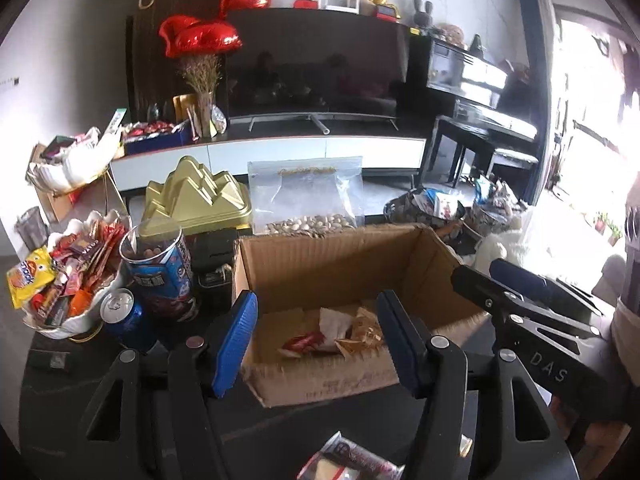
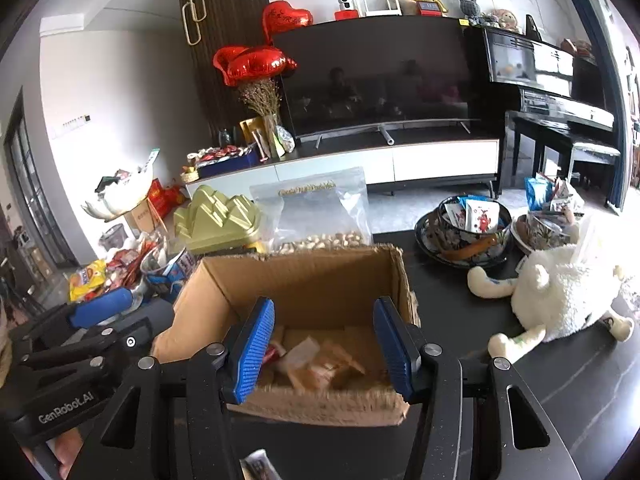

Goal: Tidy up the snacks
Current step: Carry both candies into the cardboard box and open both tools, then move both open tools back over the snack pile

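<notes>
- The step in hand looks like a drop-off: both grippers hang over the near rim of the cardboard box (image 1: 344,264), and a few snack packets (image 1: 336,336) already lie on its floor.
- The left gripper (image 1: 316,340) has its jaws parted about halfway with nothing between the blue pads; the packets show through the gap, down in the box, well clear of the pads.
- The right gripper (image 2: 324,352) is likewise part open and empty, and its jaws frame the same heap of packets, which is blurred in this view, so I cannot say how many there are.
- More stock waits outside the box: a white bowl (image 1: 80,320) heaped with wrappers to the left, a blue can (image 1: 126,316) and a clear tub (image 1: 160,272) beside it, a bag of nuts (image 1: 308,200) just behind the box, and patterned bowls (image 2: 464,236) of sachets to the right near a plush toy (image 2: 560,292).
- A wrapped packet (image 1: 352,460) lies on the dark table (image 2: 560,392) below the left jaws, near the bottom edge of the view.
- The next move probably calls for pulling one gripper back from the box, swinging to a loose snack and closing on it.
</notes>
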The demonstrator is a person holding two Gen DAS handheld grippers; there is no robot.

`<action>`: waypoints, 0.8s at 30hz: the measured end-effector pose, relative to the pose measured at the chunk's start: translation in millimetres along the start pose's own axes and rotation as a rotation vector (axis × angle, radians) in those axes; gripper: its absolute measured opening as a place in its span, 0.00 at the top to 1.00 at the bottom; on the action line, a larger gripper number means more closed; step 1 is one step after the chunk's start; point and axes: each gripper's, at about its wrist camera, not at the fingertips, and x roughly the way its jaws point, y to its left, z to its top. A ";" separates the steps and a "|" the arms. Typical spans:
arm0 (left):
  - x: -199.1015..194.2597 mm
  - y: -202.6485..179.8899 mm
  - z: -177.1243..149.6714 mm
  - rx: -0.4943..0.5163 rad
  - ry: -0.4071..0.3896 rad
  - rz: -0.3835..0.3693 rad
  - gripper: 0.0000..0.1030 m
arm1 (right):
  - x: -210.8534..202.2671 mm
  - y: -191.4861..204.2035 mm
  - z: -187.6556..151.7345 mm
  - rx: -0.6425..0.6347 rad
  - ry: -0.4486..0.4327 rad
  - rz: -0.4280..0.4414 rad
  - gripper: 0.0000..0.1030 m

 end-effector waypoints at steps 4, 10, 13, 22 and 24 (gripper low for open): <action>-17.0 -5.5 -11.7 0.012 -0.008 -0.002 0.40 | -14.4 1.4 -7.8 -0.004 0.004 0.021 0.48; -41.1 -12.3 -25.8 0.021 -0.019 -0.007 0.40 | -39.5 6.4 -22.4 -0.019 0.007 0.048 0.48; -51.8 -17.0 -34.0 0.026 -0.024 -0.012 0.40 | -51.7 8.6 -30.5 -0.029 0.006 0.058 0.48; -70.5 -24.2 -60.9 0.030 -0.019 -0.028 0.40 | -75.2 7.1 -60.2 -0.031 0.023 0.068 0.48; -72.9 -24.6 -68.9 0.032 -0.015 -0.025 0.40 | -76.0 7.8 -67.7 -0.034 0.036 0.071 0.48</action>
